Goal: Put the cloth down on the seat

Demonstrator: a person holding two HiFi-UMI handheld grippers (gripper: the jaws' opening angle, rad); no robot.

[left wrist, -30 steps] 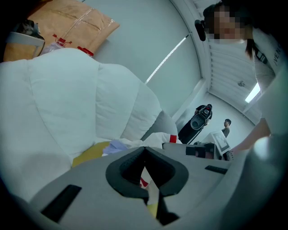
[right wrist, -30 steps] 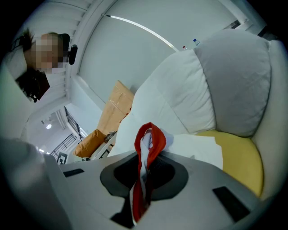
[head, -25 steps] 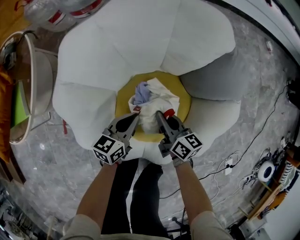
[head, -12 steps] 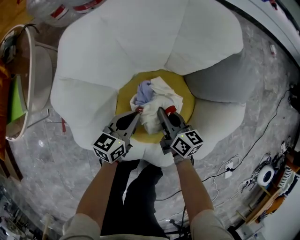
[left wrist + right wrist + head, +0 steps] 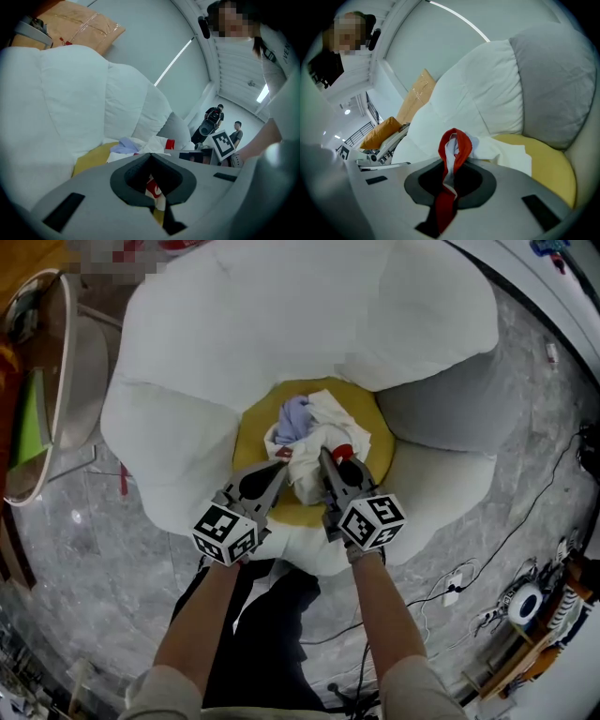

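Observation:
A crumpled white cloth (image 5: 319, 442) with red trim and a lilac patch lies bunched on the yellow seat (image 5: 375, 432) of a flower-shaped white chair. My left gripper (image 5: 281, 465) is shut on the cloth's near left edge; white and red fabric (image 5: 152, 187) shows pinched between its jaws. My right gripper (image 5: 330, 457) is shut on the red-trimmed edge (image 5: 452, 154), which loops up out of its jaws. Both grippers sit low over the seat's front, side by side. The cloth's bulk (image 5: 497, 152) rests on the yellow cushion (image 5: 548, 168).
White petal cushions (image 5: 281, 315) ring the seat, with a grey one (image 5: 450, 399) at the right. A round side table (image 5: 47, 390) stands at the left. Cables (image 5: 487, 549) and gear lie on the marble floor at the right. People stand in the distance (image 5: 213, 122).
Both grippers have sunk with the cloth toward the yellow seat. The cloth now lies more bunched on the cushion. Both grips look unchanged.

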